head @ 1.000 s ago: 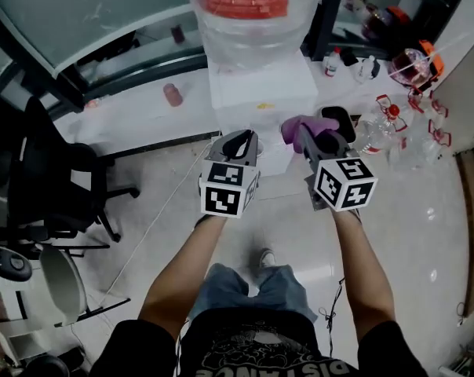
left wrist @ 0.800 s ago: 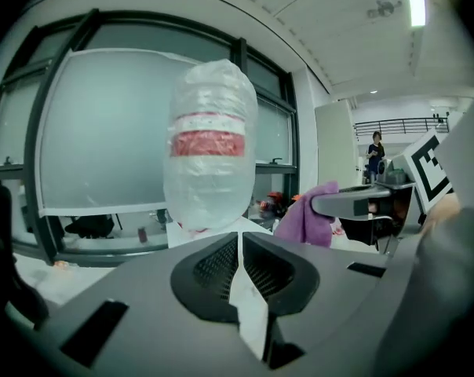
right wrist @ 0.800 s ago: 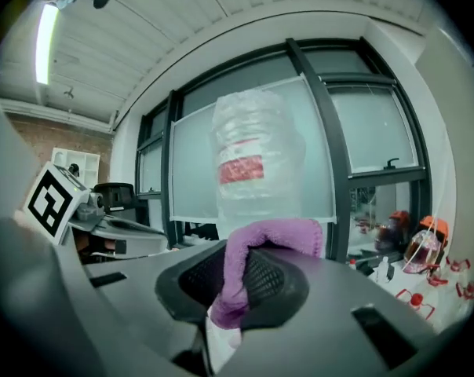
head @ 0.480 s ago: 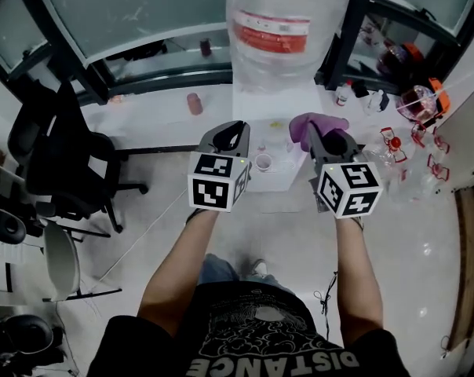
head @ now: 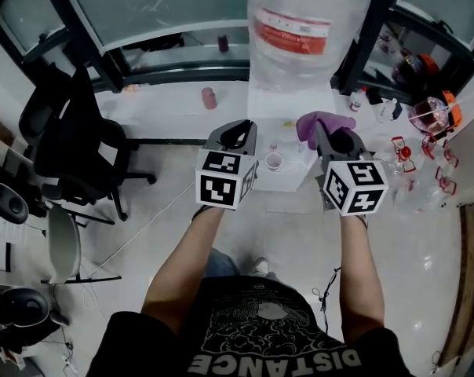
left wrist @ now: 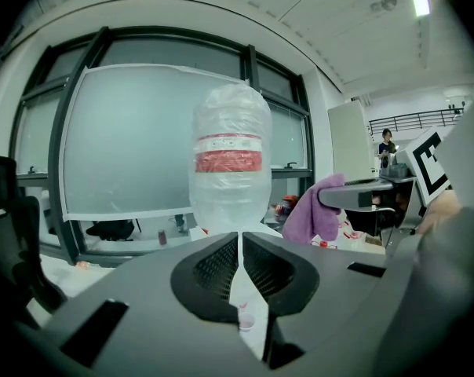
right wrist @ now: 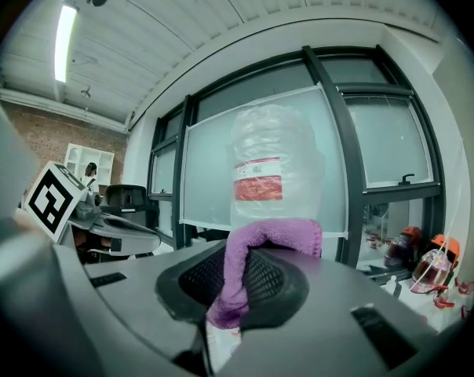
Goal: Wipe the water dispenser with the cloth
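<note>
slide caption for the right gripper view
Right tongs clamp a purple cloth, facing the water dispenser's wrapped bottle.

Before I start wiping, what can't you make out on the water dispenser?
Water dispenser lower front: both gripper views, mostly hidden behind left gripper and right gripper bodies.
Bottle top: head view, cut off by upper edge.
Print on label: all views, too small.
Tips of right gripper: head view, covered by cloth.
</note>
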`<action>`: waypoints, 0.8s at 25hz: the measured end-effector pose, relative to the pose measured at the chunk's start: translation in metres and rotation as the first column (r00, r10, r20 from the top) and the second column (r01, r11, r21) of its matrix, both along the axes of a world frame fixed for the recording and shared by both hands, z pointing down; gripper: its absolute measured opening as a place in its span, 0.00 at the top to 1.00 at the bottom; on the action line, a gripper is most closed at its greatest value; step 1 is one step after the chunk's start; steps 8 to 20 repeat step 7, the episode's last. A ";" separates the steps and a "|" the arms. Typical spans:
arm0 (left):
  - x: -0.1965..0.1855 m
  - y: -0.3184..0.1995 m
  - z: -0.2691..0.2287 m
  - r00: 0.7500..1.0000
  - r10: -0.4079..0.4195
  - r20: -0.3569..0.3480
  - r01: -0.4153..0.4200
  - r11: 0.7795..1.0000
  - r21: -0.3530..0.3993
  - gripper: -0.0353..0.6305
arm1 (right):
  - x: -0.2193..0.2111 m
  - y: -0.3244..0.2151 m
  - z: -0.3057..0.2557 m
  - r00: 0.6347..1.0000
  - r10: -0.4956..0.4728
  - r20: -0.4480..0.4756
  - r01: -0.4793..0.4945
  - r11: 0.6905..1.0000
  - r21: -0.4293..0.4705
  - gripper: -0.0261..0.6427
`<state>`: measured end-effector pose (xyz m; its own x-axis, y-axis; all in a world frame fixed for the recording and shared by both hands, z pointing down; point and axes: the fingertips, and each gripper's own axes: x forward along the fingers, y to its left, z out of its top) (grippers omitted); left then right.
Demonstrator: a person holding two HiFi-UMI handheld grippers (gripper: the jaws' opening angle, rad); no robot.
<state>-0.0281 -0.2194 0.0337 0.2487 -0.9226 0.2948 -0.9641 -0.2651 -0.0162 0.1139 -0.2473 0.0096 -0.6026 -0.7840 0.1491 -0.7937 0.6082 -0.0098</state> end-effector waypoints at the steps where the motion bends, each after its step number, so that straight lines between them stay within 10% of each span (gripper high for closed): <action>1: 0.000 0.000 0.000 1.000 -0.001 0.002 0.001 1.000 0.000 0.89 | -0.001 0.000 0.000 1.000 -0.002 0.001 0.002 1.000 -0.001 0.89; 20: 0.010 0.002 -0.001 1.000 -0.007 0.012 0.007 1.000 -0.004 0.89 | 0.005 0.000 -0.001 1.000 -0.016 0.008 0.016 1.000 -0.001 0.89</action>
